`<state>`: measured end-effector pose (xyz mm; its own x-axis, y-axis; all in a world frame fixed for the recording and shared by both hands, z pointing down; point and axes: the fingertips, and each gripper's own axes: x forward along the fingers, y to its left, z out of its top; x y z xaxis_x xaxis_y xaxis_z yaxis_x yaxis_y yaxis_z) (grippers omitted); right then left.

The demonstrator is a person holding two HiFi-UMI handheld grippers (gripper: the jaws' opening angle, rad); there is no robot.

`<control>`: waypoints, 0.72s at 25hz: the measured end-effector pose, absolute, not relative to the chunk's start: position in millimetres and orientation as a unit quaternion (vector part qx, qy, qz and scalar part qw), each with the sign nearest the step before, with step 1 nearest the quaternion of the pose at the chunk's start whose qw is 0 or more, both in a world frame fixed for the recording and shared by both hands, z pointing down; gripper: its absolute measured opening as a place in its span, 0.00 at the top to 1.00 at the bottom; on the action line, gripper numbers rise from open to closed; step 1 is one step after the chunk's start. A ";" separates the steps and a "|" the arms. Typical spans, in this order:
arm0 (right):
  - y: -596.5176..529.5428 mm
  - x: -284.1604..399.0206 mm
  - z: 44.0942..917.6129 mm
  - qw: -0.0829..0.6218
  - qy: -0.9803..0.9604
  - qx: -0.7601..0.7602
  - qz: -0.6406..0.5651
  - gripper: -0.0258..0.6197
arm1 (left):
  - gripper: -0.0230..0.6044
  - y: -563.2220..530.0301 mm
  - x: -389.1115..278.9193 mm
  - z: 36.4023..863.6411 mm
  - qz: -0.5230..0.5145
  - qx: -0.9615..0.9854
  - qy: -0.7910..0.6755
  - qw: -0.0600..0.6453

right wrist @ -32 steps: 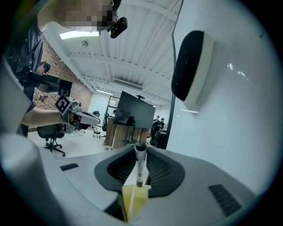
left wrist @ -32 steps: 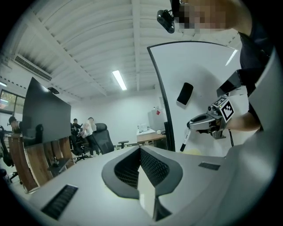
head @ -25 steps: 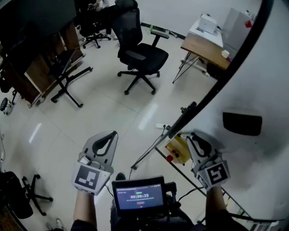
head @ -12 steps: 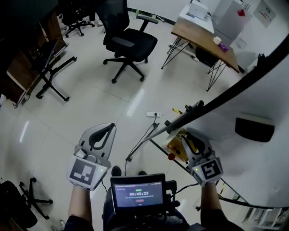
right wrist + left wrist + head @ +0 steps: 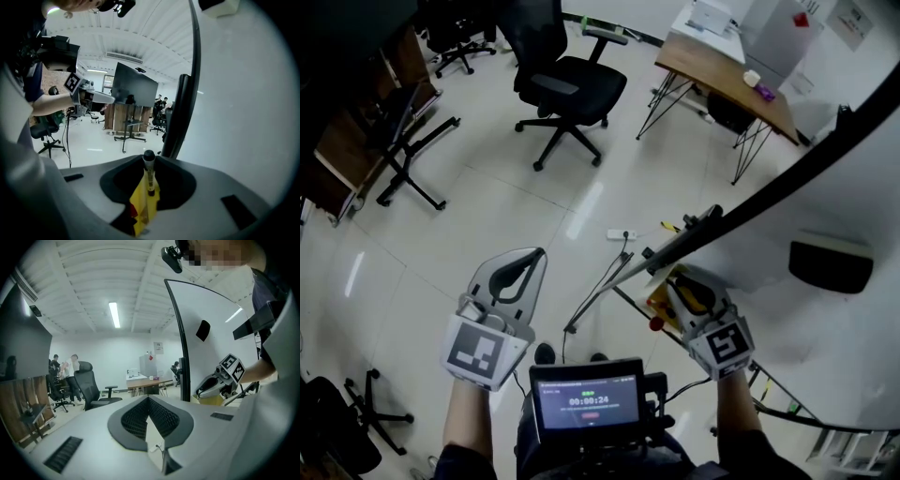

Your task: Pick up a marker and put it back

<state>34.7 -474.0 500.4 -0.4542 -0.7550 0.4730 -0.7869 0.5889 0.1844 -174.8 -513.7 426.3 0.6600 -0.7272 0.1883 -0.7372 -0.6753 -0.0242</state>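
Head view: left gripper [image 5: 528, 265], lower left of frame, over bare tiled floor [image 5: 487, 216], its two jaws brought together into a closed loop with nothing in it. Right gripper [image 5: 686, 286], lower right, at the bottom edge of a whiteboard [image 5: 853, 187], directly above a yellow box [image 5: 661, 305]; the contents of its jaws cannot be made out from here. Black eraser [image 5: 830, 265] stuck on the board, right of that gripper. Small screen [image 5: 586, 401] at bottom centre, between the two forearms. Office chair [image 5: 572, 84] top centre; wooden desk [image 5: 727, 80] top right; power strip [image 5: 619, 234] on the floor mid-frame. Left gripper view: left gripper [image 5: 149, 399] with tips meeting, clenched, empty; office chair [image 5: 91, 390] at left; whiteboard [image 5: 211, 357] at right with the eraser [image 5: 202, 330] on it; right gripper [image 5: 201, 391] at right centre, just over the yellow box [image 5: 211, 401]. Right gripper view: right gripper [image 5: 149, 161] clamped on one marker [image 5: 149, 180], white barrel, black cap poking past the tips, lying along the line of the jaws at frame centre; yellow box [image 5: 140, 206] showing below it; whiteboard [image 5: 243, 117] filling the right side; left gripper [image 5: 110, 98] at upper left.
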 end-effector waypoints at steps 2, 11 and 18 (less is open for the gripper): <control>-475.2 34.1 499.9 0.260 -0.852 0.454 0.029 0.82 | 0.97 -513.1 -175.0 424.2 0.094 0.911 -0.402 0.025; -472.1 29.6 487.5 0.257 -0.860 0.440 0.004 0.75 | 0.97 -509.5 -178.4 414.4 0.094 0.907 -0.409 0.023; -475.8 24.8 445.2 0.243 -0.860 0.447 -0.046 0.76 | 0.97 -518.3 -165.1 392.9 0.089 0.917 -0.388 0.010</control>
<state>24.8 -475.8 445.2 -0.4829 -0.7906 0.3766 -0.7459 0.5966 0.2962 -165.1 -518.3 392.9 0.6829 -0.7102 0.1708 -0.7139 -0.6985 -0.0503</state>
